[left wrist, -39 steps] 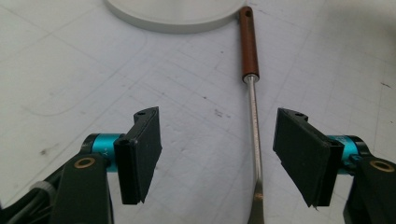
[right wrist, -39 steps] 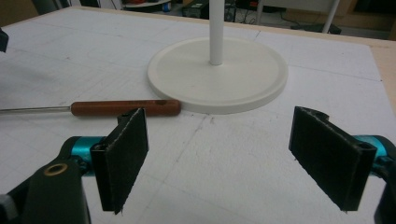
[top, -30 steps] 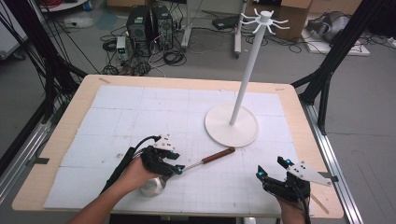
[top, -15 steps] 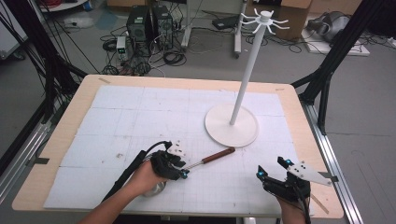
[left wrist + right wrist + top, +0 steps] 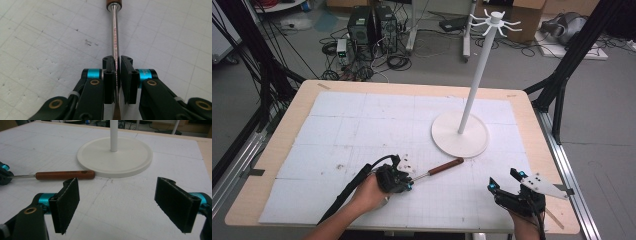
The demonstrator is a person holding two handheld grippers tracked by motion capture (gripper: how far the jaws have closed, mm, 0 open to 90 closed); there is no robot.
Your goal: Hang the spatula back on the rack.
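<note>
Long tool with thin steel shaft and reddish-brown wooden handle [image 5: 439, 168]: lying on the white gridded mat [image 5: 362, 130], near the tabletop's front edge, handle end toward the white round-based hook stand [image 5: 460, 134]; its far end is hidden, possibly a ladle. Left gripper [image 5: 117, 67]: jaws clamped on the shaft. Right gripper [image 5: 117, 205]: jaws wide apart, holding nothing, near the front right corner.

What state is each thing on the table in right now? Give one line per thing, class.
Left gripper: shut on the utensil's metal shaft.
Right gripper: open, holding nothing.
Utensil: lying flat, wooden handle free.
White stand: upright, its hooks bare.
</note>
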